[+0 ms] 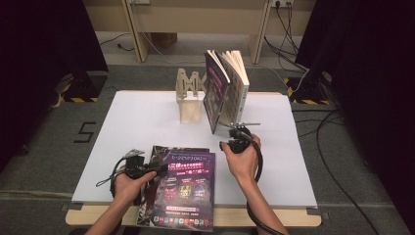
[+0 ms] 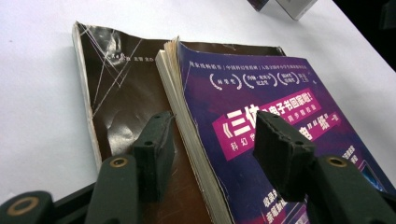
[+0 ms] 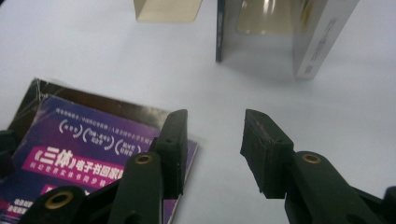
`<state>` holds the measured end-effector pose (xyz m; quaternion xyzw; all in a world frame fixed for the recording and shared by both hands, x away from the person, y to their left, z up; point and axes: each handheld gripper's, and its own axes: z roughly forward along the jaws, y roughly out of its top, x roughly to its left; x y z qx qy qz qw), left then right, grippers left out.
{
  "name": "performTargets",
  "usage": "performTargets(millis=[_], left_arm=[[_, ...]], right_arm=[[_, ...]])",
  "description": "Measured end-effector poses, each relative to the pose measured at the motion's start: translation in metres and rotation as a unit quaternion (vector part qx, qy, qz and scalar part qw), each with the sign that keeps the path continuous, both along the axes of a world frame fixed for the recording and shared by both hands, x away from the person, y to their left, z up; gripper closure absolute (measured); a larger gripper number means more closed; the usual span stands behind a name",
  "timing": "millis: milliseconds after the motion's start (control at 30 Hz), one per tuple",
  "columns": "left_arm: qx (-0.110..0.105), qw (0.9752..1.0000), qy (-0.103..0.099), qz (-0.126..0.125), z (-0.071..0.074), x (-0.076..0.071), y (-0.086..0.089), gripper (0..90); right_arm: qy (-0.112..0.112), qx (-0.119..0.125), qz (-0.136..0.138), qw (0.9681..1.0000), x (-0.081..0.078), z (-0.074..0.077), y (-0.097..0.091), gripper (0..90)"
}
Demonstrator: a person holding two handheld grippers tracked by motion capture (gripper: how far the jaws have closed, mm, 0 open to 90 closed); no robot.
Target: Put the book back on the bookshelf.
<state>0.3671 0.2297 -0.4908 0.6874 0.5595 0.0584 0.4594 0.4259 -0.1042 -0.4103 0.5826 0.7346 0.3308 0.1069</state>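
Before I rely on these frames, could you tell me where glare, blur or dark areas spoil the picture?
High view: the white table sheet is evenly lit, while both sides fall into near-black. Left gripper view: glare streaks the creased dark cover, and the near jaws are soft. Right gripper view: the standing books at the top are blurred, with a soft shadow beneath; the purple cover reads fairly sharp.
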Motion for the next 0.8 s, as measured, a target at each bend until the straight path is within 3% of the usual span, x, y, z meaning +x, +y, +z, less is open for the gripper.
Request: performTargets(millis=[400,800], left_arm=[[-0.002,1.0,0.003,-0.002,-0.004,-0.002,-0.002,46.7],[-0.005,1.0,0.005,-0.006,-0.004,-0.005,-0.003,46.9]], right_arm=[[0.04,-0.002,0.029,0.9988,-0.01,-0.033,0.013,59.7],[0.067,0.003,0.047,0.9967,-0.015,-0.05,0.026,58.4]])
